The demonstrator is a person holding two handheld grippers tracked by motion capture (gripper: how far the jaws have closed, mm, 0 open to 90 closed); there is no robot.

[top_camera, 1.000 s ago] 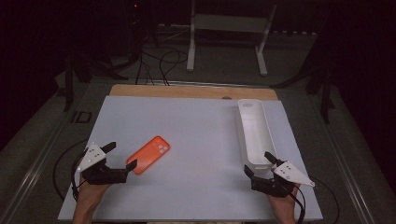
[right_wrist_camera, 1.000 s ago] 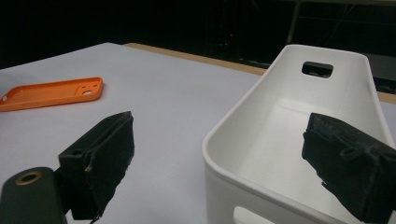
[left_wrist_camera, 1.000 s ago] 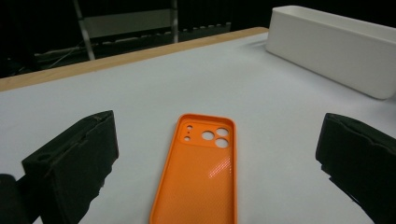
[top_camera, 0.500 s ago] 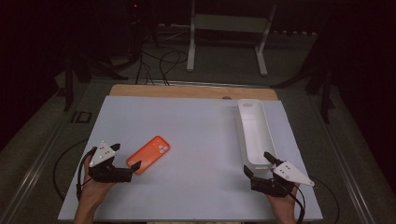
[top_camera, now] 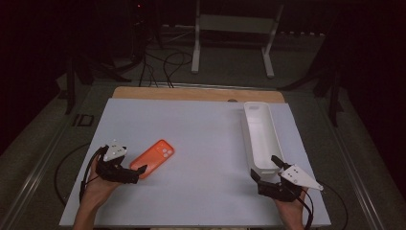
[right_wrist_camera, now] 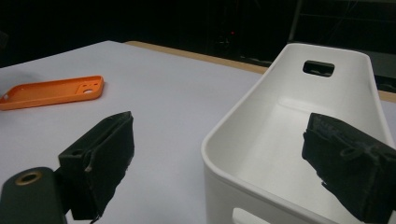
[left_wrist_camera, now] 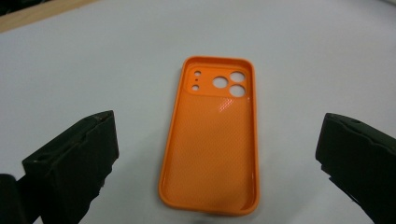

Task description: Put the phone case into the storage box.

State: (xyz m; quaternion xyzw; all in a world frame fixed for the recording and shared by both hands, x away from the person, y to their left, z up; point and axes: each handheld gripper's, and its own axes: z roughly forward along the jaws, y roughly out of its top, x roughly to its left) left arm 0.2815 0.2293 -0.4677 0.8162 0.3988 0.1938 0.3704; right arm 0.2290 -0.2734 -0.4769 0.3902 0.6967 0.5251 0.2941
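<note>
We hold the left gripper [top_camera: 136, 173] low at the near left of the white table [top_camera: 206, 139], its jaws spread wide. In the left gripper view the orange phone case [left_wrist_camera: 212, 135] lies flat on the table between the two jaws, inner side up, its near short end level with the jaw tips and clear of both of them; its camera cutouts are at the far end. From the high view the case [top_camera: 152, 159] lies at a slant, its near end at our jaw tips and the rest running up and to the right.

Our right gripper [top_camera: 265, 168] rests at the near right edge of the table, jaws likewise wide apart and gripping nothing. Just ahead of it stands the long white bin [top_camera: 261, 136], whose near end sits between the jaws in the right gripper view [right_wrist_camera: 299, 154], and the case [right_wrist_camera: 53, 92] lies well off to its left. Beyond the table's far wooden edge [top_camera: 191, 93] the floor is dark, with cables [top_camera: 167, 62] and a stand [top_camera: 234, 28].
</note>
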